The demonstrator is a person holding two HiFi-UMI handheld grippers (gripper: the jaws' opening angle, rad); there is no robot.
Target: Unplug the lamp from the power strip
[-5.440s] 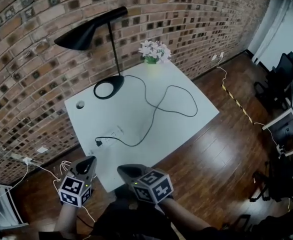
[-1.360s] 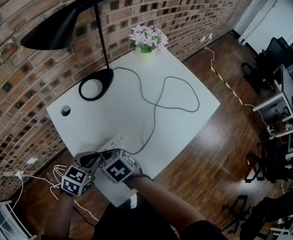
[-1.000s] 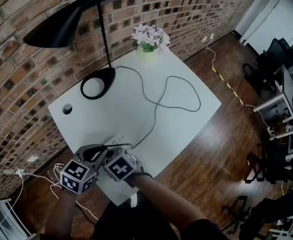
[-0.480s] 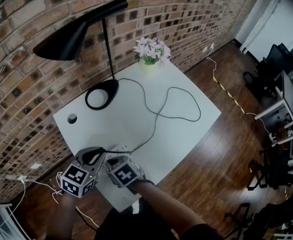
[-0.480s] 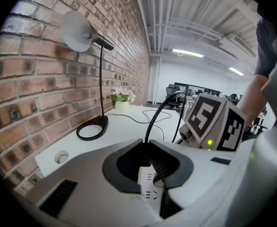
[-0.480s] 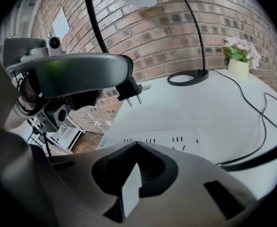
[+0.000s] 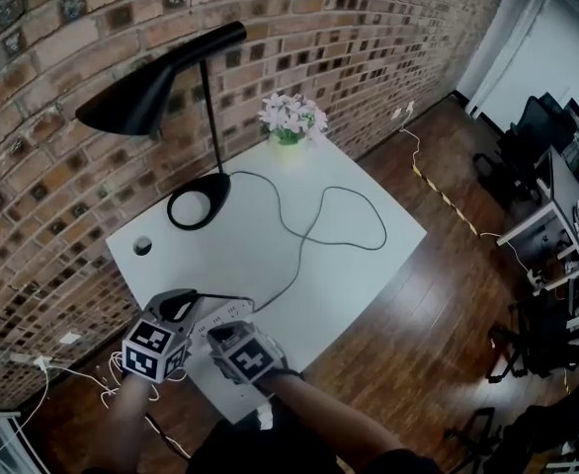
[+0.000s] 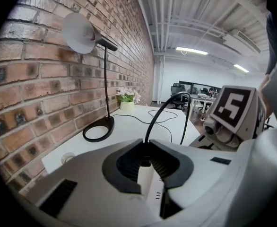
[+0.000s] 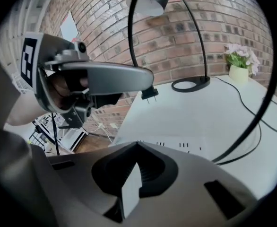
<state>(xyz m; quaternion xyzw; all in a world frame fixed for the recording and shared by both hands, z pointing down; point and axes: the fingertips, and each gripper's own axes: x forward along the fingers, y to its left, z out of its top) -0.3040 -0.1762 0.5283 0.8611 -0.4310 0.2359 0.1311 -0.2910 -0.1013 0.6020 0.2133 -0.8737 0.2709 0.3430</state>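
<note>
Your lamp's black plug (image 9: pixel 150 94) is out of the white power strip (image 7: pixel 222 313) — prongs bare, pinched in your left gripper (image 8: pixel 145 143), lifted clear. Its cord (image 7: pixel 314 227) loops back to the upright black lamp (image 7: pixel 213 117).

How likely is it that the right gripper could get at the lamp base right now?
Probably not yet: the right gripper is clamped on the power strip at the table's near edge, and the lamp base sits far across by the wall. Only the cord lies between.
</note>
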